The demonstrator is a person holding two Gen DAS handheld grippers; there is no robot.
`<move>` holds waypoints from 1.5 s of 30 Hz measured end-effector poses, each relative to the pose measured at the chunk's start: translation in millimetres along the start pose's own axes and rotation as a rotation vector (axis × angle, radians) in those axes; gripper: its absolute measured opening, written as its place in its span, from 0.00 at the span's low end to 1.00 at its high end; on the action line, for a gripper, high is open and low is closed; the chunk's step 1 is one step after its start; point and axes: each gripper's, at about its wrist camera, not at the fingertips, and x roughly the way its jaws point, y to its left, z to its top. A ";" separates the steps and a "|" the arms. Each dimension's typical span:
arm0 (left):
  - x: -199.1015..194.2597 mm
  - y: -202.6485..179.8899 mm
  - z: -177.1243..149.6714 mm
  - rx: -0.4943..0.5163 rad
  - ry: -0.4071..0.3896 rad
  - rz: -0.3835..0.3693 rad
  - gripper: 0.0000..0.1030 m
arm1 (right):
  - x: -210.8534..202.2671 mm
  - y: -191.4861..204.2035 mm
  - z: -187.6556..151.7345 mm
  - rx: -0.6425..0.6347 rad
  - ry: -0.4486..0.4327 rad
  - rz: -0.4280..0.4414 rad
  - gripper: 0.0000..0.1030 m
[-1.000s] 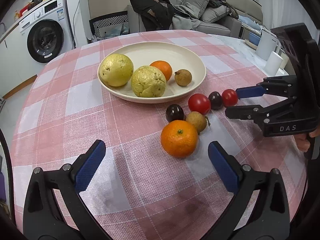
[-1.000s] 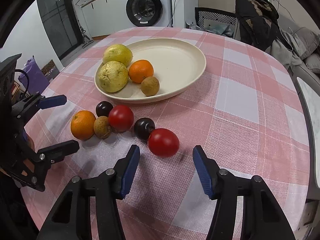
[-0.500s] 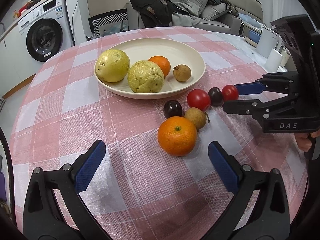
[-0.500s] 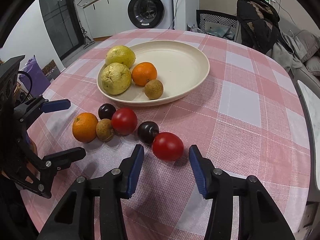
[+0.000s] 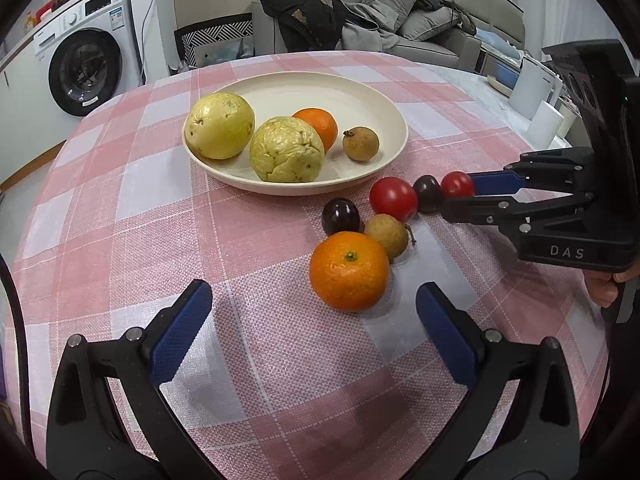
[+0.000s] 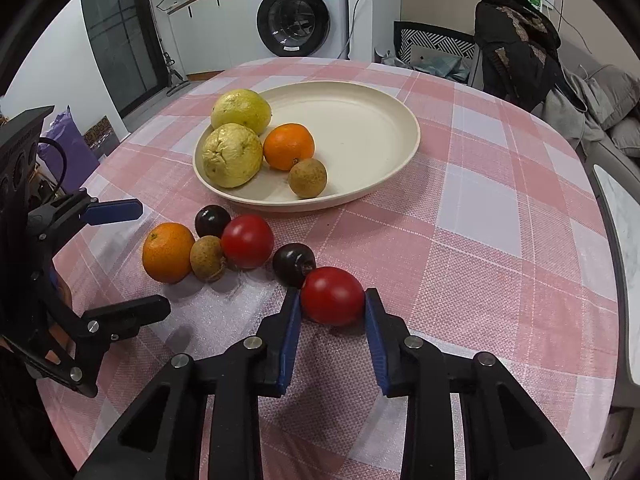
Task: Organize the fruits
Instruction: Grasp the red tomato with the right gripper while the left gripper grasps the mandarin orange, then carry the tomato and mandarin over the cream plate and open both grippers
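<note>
Where a second ago the right claw [image 6: 332, 306] stood apart short of the nearest tomato [image 6: 332, 295], its pads are now pressed against both sides of that fruit, which rests on the surface [image 6: 480, 240] touching a dark plum [image 6: 293, 263]. The grasp appears made; a lift toward the plate [image 6: 376, 136] is judged next. The left claw [image 5: 316, 332] is held wide apart behind the orange [image 5: 349, 270].
</note>
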 end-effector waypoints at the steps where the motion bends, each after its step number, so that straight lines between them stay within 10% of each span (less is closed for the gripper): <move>1: 0.2 0.4 0.2 -0.001 0.000 -0.001 0.99 | -0.3 0.0 0.1 -0.001 -0.001 -0.001 0.31; 15: 2.0 5.8 2.4 -0.024 -0.004 -0.015 0.95 | -18.3 4.6 4.3 -0.011 -0.054 0.000 0.31; 32: 1.4 0.2 3.3 -0.018 -0.011 -0.132 0.35 | -21.2 10.6 5.9 -0.027 -0.065 0.004 0.31; 45: -11.0 0.2 3.6 -0.016 -0.051 -0.130 0.34 | -23.9 10.3 6.5 -0.023 -0.081 0.001 0.31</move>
